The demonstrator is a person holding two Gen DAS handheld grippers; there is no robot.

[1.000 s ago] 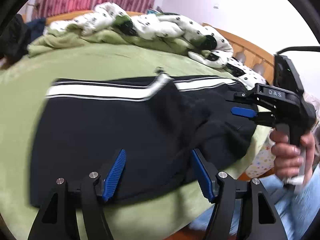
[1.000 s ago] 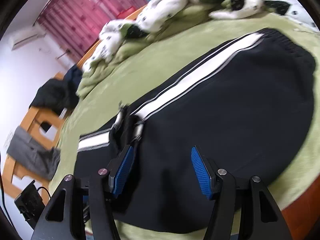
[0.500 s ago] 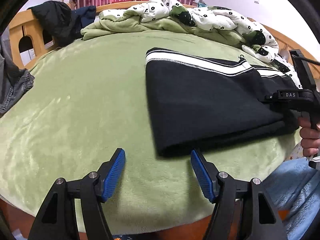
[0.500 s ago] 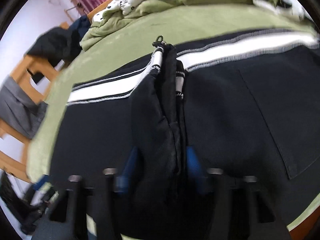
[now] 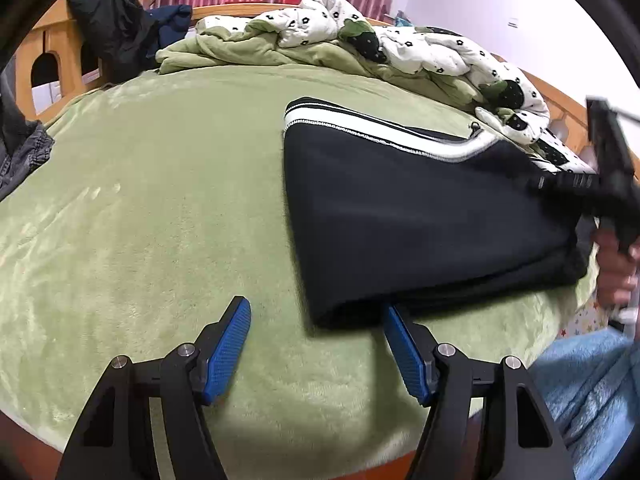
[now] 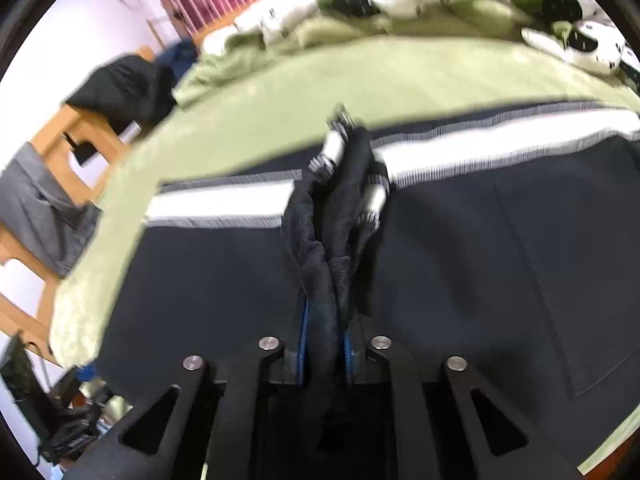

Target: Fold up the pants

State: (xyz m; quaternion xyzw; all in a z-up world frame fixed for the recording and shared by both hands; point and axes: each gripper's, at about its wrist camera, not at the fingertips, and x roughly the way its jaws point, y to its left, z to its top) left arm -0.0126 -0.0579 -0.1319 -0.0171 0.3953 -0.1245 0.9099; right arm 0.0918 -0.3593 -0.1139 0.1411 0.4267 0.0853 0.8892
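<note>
Black pants (image 5: 420,216) with a white side stripe lie folded on the green bed cover (image 5: 160,200). My left gripper (image 5: 316,308) stands open at the pants' near left corner; the corner reaches in between the blue pads, unpressed, beside the right fingertip (image 5: 394,320). In the right wrist view the pants (image 6: 500,260) fill the frame, and my right gripper (image 6: 324,320) is shut on a bunched ridge of black fabric (image 6: 332,220) with a zip at its far end. From the left wrist view the right gripper (image 5: 580,184) is blurred at the pants' right end, a hand (image 5: 616,268) on its grip.
A white flowered quilt (image 5: 400,48) and a green blanket are heaped along the far side. A dark jacket (image 5: 108,28) hangs on the wooden bed frame, and a grey garment (image 5: 20,152) lies at the left. Blue-clad legs (image 5: 580,392) are at the near right edge.
My left gripper has moved off the pants to their near left corner, still open. My right gripper has closed on a ridge of the black fabric.
</note>
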